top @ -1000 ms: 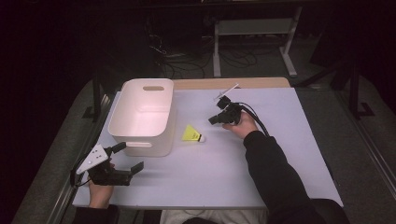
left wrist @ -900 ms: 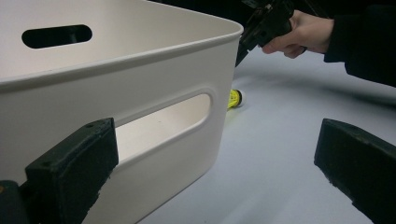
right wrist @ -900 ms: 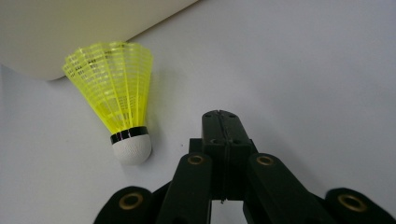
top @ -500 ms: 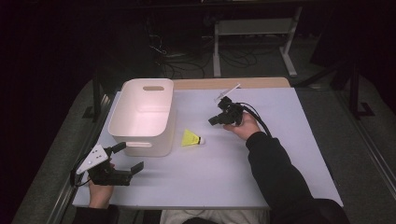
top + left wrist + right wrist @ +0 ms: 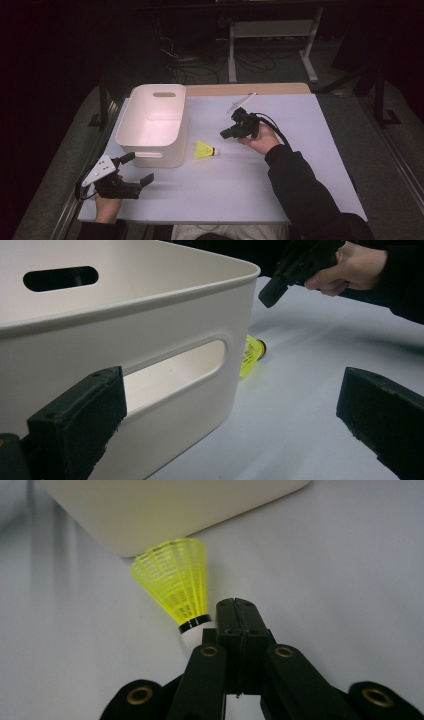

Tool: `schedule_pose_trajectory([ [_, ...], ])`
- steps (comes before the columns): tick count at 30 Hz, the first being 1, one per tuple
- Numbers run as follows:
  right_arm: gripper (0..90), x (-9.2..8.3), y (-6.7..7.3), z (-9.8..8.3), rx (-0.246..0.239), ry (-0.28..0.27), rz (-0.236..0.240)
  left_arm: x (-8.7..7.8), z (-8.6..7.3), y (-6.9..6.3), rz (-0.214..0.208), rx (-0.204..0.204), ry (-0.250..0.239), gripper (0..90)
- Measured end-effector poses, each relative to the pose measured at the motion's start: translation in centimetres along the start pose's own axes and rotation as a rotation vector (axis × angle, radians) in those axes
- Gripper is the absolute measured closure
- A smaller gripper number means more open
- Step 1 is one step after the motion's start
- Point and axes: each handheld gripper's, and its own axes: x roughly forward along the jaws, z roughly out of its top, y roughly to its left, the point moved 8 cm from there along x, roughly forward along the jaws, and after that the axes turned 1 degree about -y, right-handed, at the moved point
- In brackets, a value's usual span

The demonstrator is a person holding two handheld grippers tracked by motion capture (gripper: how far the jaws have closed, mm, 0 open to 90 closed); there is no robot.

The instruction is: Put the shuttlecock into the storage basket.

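My right gripper (image 5: 226, 133) is clenched empty, above the shuttlecock (image 5: 205, 150), which lies on the table (image 5: 300, 130) beside the bin (image 5: 150, 125). My left gripper (image 5: 137, 170) stands released near the bin's front, ready to steady it.

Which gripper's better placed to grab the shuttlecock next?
Right. The right gripper, jaws shut and empty, hovers close beside the yellow shuttlecock. The left gripper, open, sits farther off by the white bin.

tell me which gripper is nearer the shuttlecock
Right. The right gripper hangs just beyond the shuttlecock; the left gripper sits farther off, by the bin's near corner.
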Motion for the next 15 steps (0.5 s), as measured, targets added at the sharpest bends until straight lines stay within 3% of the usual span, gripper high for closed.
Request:
schedule_pose_trajectory([
  [5, 75.6, -0.26, 0.67, 0.27, -0.014, -0.007, 0.013, 0.01, -0.01, 0.0, 0.0, 0.0, 0.001, 0.0],
  [6, 63.6, -0.56, 1.03, 0.58, -0.011, -0.019, 0.016, 0.01, -0.01, 0.01, 0.0, 0.0, 0.001, 0.0],
  [9, 55.0, -0.67, 1.09, 0.73, -0.016, -0.022, 0.012, 0.02, -0.01, -0.01, 0.0, 0.0, 0.001, 0.0],
  [15, 24.0, -0.67, 1.02, 0.82, -0.054, 0.031, 0.01, 0.02, -0.01, 0.0, 0.0, 0.0, 0.001, 0.0],
])
